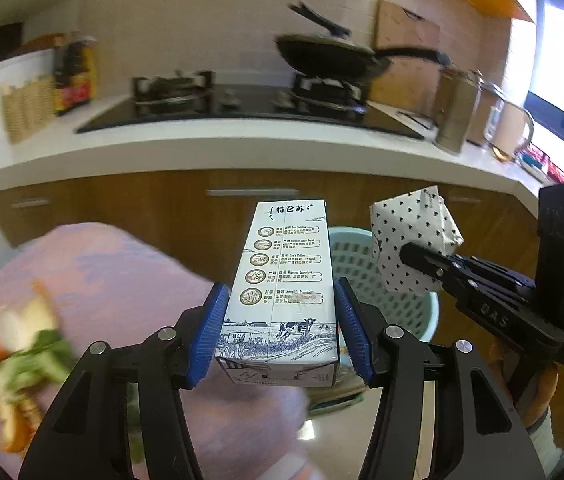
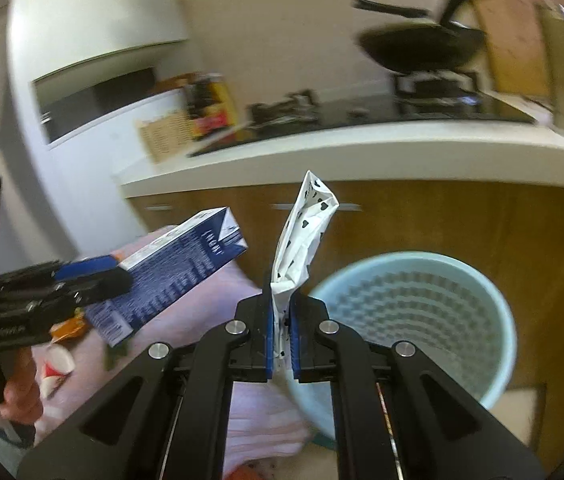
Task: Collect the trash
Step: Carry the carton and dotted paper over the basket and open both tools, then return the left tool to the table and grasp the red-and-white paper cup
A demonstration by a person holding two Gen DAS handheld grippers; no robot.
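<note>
On the left, the left gripper (image 1: 280, 328) pinches a milk carton (image 1: 282, 280) by its base, upright and clear of the pink cloth (image 1: 130, 272), while the right gripper (image 2: 281, 332), pressed flat on a spotted paper wrapper (image 2: 302, 236), holds it near the pale-blue bin (image 2: 414, 320), apparently for dropping.

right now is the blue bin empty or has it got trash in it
Empty as far as shown: the right wrist view looks down into the blue bin and only its bare perforated wall shows. Its near bottom is hidden behind the right gripper.

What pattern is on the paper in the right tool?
White with small black hearts; clearest in the left wrist view: paper.
</note>
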